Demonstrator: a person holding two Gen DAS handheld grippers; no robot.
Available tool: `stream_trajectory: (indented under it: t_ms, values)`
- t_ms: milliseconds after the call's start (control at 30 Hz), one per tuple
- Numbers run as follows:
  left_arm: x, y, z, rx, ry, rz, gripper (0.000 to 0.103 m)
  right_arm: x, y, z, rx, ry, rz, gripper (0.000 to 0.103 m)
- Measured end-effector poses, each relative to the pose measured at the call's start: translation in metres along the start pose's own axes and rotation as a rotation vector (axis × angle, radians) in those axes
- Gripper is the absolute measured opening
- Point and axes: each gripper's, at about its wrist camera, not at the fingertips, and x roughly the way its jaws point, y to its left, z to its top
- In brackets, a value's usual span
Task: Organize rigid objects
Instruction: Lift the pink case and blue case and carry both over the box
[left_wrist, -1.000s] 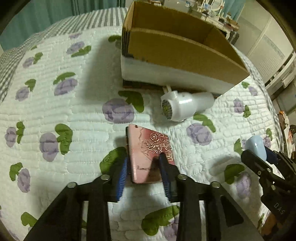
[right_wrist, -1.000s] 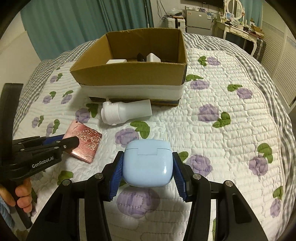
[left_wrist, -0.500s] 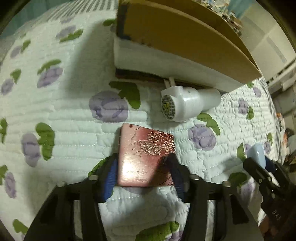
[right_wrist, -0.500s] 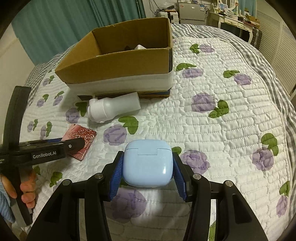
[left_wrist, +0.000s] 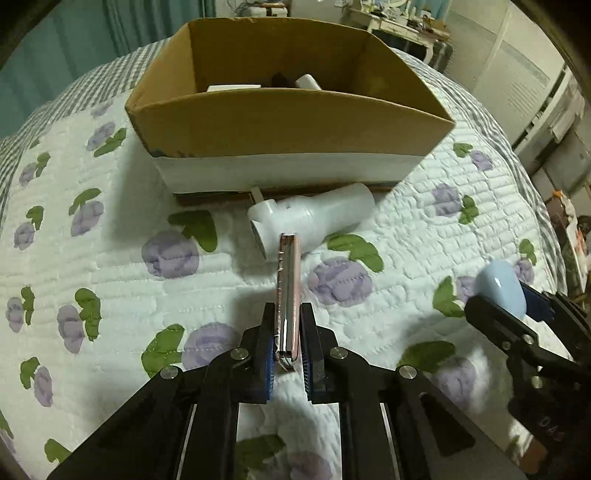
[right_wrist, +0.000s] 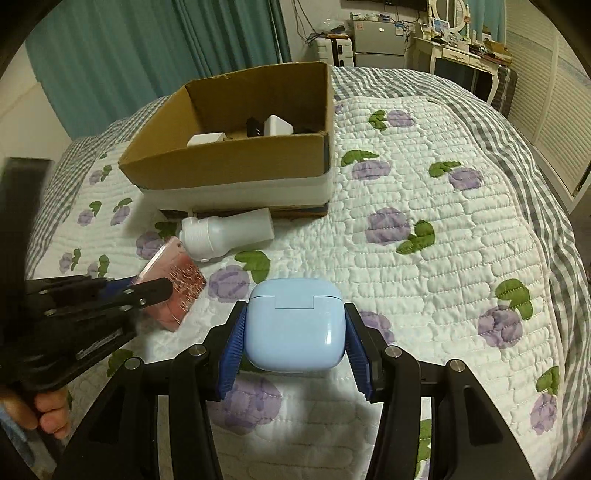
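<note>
your left gripper (left_wrist: 287, 345) is pinching the pink case (left_wrist: 287, 295) edge-on above the quilt; your right gripper (right_wrist: 295, 350) is clamping the blue case (right_wrist: 295, 325). you're risking the thin one twisting loose before the box (left_wrist: 295, 125).

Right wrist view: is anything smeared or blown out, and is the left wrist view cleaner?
Right wrist view: the left gripper and its pink case are motion-smeared at the left edge; glare marks the blue earbud case; the cardboard box is sharp. Left wrist view: the pink case's edge is crisp, the right gripper is soft at the rim, and fisheye bends the bed.
</note>
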Motion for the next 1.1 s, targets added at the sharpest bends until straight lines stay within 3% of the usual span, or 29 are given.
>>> stream_trajectory:
  t_ms: [133,233,533,767,933,1100]
  values:
    - [-0.005,-0.006,0.001,0.028,-0.021,-0.006,0.01,0.004,-0.006,-0.002,0.014,0.013,-0.005,0.05]
    - [-0.027,-0.007,0.002,0.018,-0.082,-0.019,0.009,-0.002,-0.004,-0.001,0.008,0.001,-0.005,0.05]
    - [-0.11,-0.013,0.014,0.024,-0.236,-0.01,0.009,-0.064,0.016,0.02,-0.05,-0.128,-0.007,0.05]
    - [-0.168,-0.004,0.033,0.02,-0.353,0.013,0.009,-0.121,0.044,0.058,-0.142,-0.269,-0.03,0.05]
    - [-0.179,0.003,0.061,0.022,-0.392,0.021,0.009,-0.13,0.056,0.095,-0.178,-0.321,-0.021,0.05]
    - [-0.158,0.009,0.093,0.037,-0.387,0.04,0.009,-0.107,0.061,0.132,-0.187,-0.331,-0.003,0.05]
